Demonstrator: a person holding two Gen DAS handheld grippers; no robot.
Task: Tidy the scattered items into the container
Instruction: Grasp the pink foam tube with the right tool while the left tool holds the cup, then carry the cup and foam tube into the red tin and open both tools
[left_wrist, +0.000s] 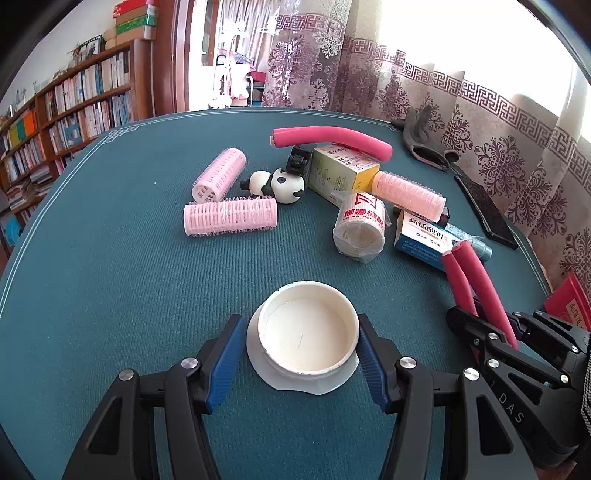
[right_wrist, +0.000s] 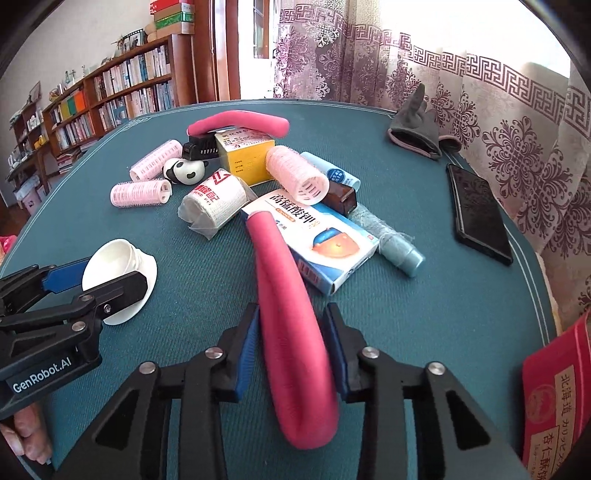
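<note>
pinching the folded pink foam roller (right_wrist: 291, 332) between its blue pads, your right gripper (right_wrist: 291, 343) holds the roller's bend nearest the camera, its two ends pointing away over the blue and white box (right_wrist: 325, 240). your left gripper (left_wrist: 301, 354) has its jaws half spread around the white round container (left_wrist: 308, 328), pads at the rim on each side; you cannot tell if they press it. the container sits on a white lid (left_wrist: 332, 384) on the green table (left_wrist: 110, 295). farther out lie three pink hair curlers, a panda figure (left_wrist: 275, 182), a bandage roll (left_wrist: 360, 230), a yellow box (left_wrist: 343, 168) and another foam roller (left_wrist: 332, 138).
</note>
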